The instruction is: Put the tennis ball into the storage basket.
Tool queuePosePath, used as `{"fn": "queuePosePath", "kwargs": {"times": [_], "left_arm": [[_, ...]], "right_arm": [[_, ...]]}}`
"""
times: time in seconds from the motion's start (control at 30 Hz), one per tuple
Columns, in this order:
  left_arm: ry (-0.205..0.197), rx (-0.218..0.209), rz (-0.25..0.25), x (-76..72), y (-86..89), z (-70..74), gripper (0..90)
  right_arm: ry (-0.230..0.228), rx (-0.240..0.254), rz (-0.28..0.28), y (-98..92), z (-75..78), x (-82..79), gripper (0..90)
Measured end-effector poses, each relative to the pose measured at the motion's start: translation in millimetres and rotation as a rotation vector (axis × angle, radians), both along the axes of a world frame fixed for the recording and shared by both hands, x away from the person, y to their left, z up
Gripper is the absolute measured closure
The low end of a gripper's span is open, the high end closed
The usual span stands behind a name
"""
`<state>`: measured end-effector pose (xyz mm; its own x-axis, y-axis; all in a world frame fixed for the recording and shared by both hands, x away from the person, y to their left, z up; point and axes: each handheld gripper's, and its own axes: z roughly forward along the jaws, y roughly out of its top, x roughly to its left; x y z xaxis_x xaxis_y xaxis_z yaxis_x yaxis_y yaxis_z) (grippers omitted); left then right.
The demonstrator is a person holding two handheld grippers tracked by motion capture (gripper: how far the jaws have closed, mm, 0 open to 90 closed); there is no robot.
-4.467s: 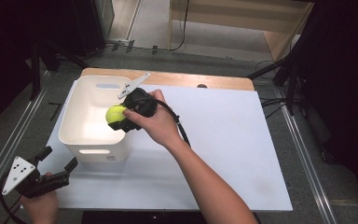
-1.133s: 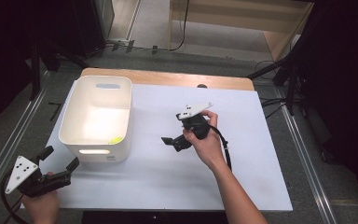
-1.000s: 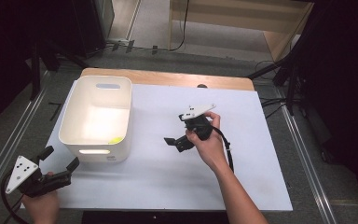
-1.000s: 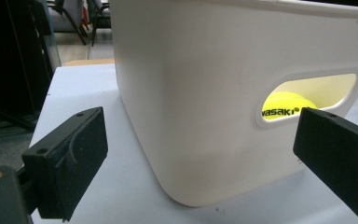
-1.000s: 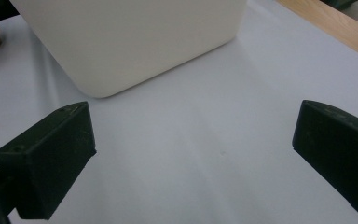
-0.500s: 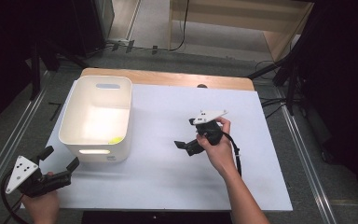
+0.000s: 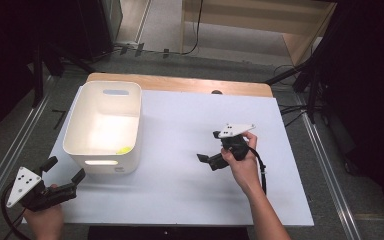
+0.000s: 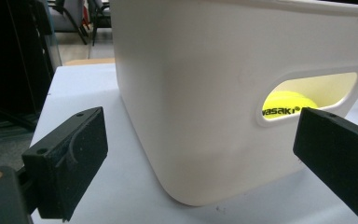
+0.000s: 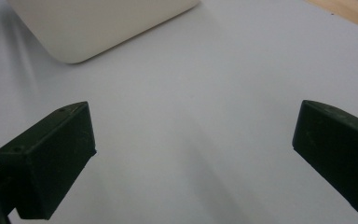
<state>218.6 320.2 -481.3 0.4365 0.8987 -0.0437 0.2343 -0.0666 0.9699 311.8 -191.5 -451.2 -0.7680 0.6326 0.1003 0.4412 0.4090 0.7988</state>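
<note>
Both tools spread, empty: left tool (image 7: 62, 179) near counter (image 7: 180, 200) edge at 7 o'clock, facing bin (image 7: 105, 125) holding ball (image 8: 286, 104); right tool (image 7: 211, 150) over bare sheet at 3 o'clock.

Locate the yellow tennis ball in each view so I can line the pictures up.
High view: the yellow tennis ball lies inside the white plastic bin, at its near right corner.
Left gripper view: the ball shows through the bin's handle slot, right of centre, printed lettering facing the camera.
Right gripper view: not in it; just a corner of the bin at top left.
Shared landmark: the white bin.
</note>
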Motion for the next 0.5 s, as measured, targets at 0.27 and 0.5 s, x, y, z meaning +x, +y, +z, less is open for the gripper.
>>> {"fn": "queuePosePath", "kwargs": {"times": [0.27,0.5], "left_arm": [[0.0,0.002,0.0,0.1,-0.1,0.0,2.8],[0.0,0.004,0.001,0.2,-0.1,-0.1,2.9]], "right_arm": [[0.001,0.006,-0.028,-12.8,-5.8,-5.5,0.0],[0.003,0.012,-0.058,-24.4,-10.8,-10.8,0.0]]}}
